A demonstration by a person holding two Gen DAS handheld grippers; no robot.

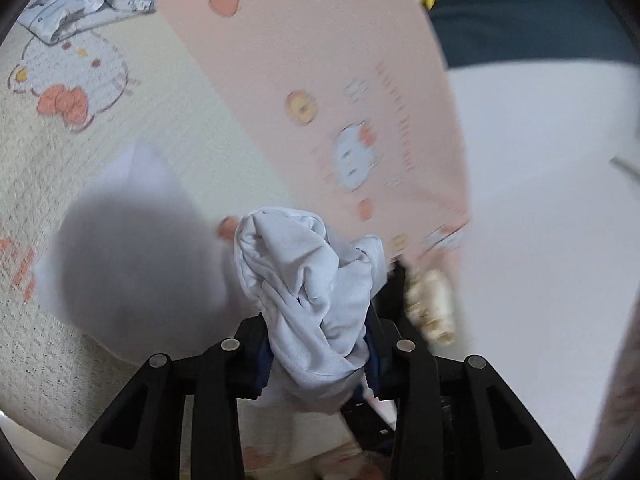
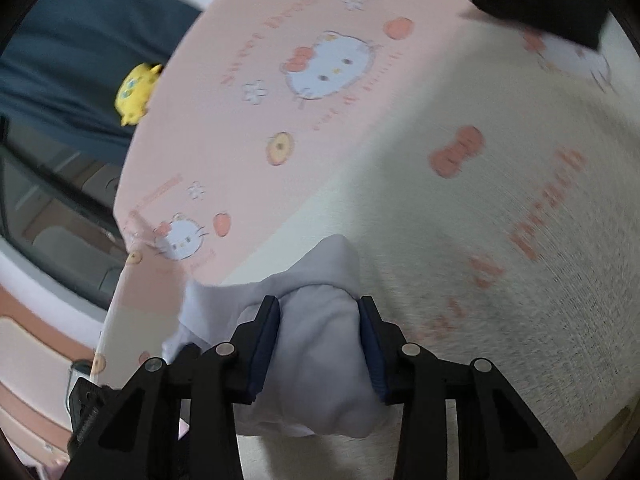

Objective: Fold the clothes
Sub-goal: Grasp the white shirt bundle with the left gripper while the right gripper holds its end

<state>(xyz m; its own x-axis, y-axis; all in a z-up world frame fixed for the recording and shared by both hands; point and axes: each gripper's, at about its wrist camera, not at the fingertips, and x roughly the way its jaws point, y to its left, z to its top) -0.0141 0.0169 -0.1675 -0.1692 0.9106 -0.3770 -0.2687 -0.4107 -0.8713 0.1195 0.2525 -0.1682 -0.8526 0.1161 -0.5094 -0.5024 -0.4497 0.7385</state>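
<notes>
Both grippers are holding a pale lilac garment (image 1: 304, 280) above a cartoon-print bed cover (image 1: 280, 80): the left gripper (image 1: 318, 360) is pinching a twisted wad of it, the right gripper (image 2: 318, 344) is closing on a thick fold, jaws partly apart around the cloth. Bunched fabric is risking a slip or a crooked fold if pulled taut; another crumpled garment (image 1: 88, 0) is lying well apart on the cover
</notes>
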